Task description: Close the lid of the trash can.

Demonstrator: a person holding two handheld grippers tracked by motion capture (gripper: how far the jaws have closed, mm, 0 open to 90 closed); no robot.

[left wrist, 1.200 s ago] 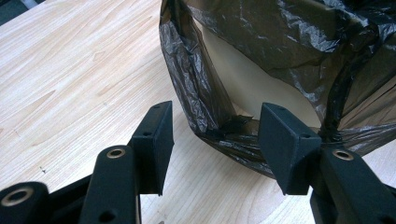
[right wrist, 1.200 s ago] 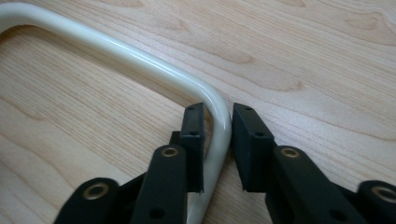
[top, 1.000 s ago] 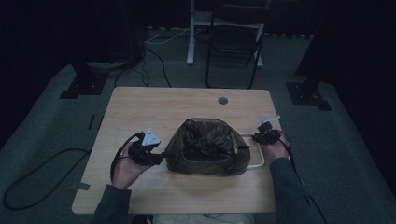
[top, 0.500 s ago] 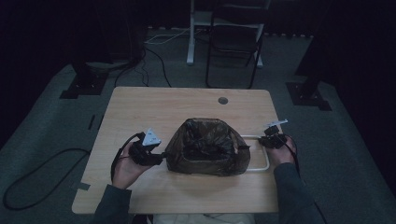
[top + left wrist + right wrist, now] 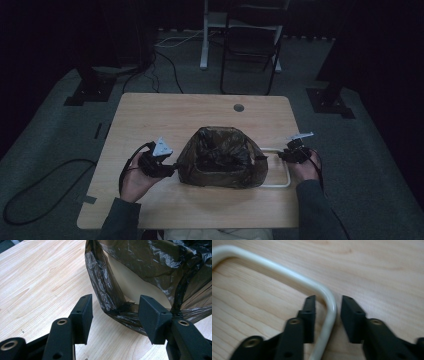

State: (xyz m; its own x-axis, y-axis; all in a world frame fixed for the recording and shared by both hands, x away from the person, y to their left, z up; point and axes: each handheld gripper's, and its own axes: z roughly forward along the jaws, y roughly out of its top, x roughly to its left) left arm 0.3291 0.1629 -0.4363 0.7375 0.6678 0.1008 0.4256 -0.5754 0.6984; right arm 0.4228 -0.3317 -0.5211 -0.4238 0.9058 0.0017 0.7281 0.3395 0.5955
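Jaws on my right gripper have just been opening: the white bent metal handle bar sits between them, corner of the bar in the gap, a gap showing each side, so I'd call that released rather than clamped. In the earlier high-view pictures this hand sat tighter in against the bin; now it's at about 3 o'clock from the bin, slightly further out along the bar loop.

Left gripper is open, same spread as before, hand parked. Its pads straddle the bunched lower edge of the dark translucent plastic bin liner without pressing it; the cream bin wall shows through the film just beyond. In the high view that gripper sits at 9 o'clock of the bin, touching or nearly touching the liner.

Liner-covered bin sits mid-table on the pale wood tabletop, slightly toward my edge, bag draped over the rim.

My read: right side has let go of the handle, so the bin is now free-standing and nothing holds it. Next sensible move looks like closing the left on the liner edge; the film is thin and slack, so I expect it to slip or tear if pinched shallow.
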